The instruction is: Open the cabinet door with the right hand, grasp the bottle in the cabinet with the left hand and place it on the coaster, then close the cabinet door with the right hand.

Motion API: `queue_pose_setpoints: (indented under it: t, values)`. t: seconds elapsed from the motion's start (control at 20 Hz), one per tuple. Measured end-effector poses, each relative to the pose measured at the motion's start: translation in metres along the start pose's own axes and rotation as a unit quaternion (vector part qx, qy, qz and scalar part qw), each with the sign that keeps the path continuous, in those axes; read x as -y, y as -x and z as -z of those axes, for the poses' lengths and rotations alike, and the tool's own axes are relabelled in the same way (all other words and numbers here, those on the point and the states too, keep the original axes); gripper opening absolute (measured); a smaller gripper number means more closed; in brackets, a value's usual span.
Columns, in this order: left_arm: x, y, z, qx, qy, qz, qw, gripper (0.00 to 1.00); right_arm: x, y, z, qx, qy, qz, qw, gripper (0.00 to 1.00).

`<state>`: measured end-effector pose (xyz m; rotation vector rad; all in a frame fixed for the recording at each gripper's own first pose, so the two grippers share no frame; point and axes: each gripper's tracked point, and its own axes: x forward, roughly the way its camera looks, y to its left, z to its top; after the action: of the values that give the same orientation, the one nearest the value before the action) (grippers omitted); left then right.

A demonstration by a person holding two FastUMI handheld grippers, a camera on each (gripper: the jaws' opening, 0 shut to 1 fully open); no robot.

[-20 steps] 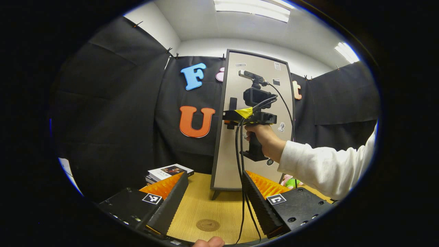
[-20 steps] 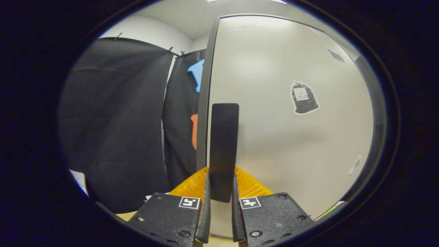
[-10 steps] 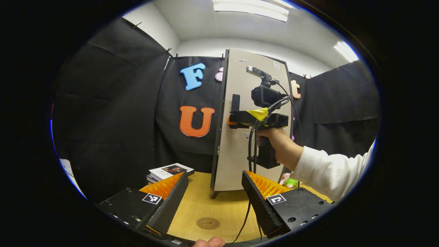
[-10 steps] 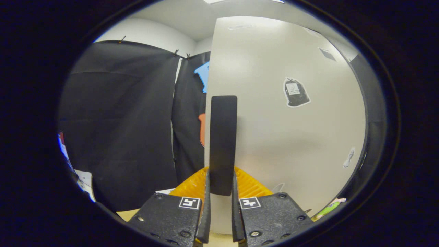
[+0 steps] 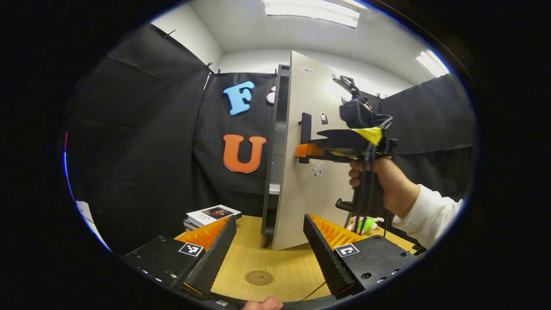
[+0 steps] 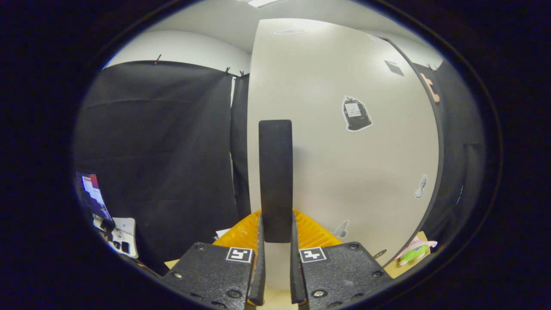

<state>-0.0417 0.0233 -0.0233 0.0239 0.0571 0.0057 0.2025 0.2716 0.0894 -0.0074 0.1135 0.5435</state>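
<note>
Right gripper view: right gripper (image 6: 275,254) seemingly clamps door handle (image 6: 275,181); cabinet door (image 6: 344,172) ajar.

Books: small stack of paperback books (image 5: 212,214) on the pale wooden counter (image 5: 284,262), far left.
Toy: pink-and-green plush toy (image 6: 412,251) on the counter's right edge.

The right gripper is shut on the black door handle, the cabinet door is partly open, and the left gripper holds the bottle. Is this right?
Not entirely. The left gripper holds nothing: in the left gripper view its fingers stand open above the table. The right gripper is shut on the handle, and the cabinet door is partly open.
</note>
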Motion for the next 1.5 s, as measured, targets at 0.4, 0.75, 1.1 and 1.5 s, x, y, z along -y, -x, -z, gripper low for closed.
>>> queue_pose_setpoints:
  t: [0.4, 0.75, 1.1, 1.5]
  values:
    - [0.021, 0.004, 0.006, -0.007, -0.002, 0.019, 1.0, 0.95, 0.019, 0.082, 0.006, 0.009, -0.011, -0.008, 1.0, 0.27]
    - [0.042, 0.005, 0.013, -0.016, 0.0, 0.042, 0.999, 0.95, 0.048, 0.142, 0.005, 0.002, -0.009, 0.027, 1.0, 0.27]
    - [0.07, 0.003, 0.02, -0.015, 0.002, 0.074, 0.997, 0.95, 0.087, 0.172, 0.002, 0.002, -0.002, 0.085, 0.996, 0.17]
    - [0.086, 0.006, 0.026, -0.017, -0.002, 0.09, 0.996, 0.95, 0.114, 0.195, 0.003, 0.001, -0.007, 0.131, 0.991, 0.12]
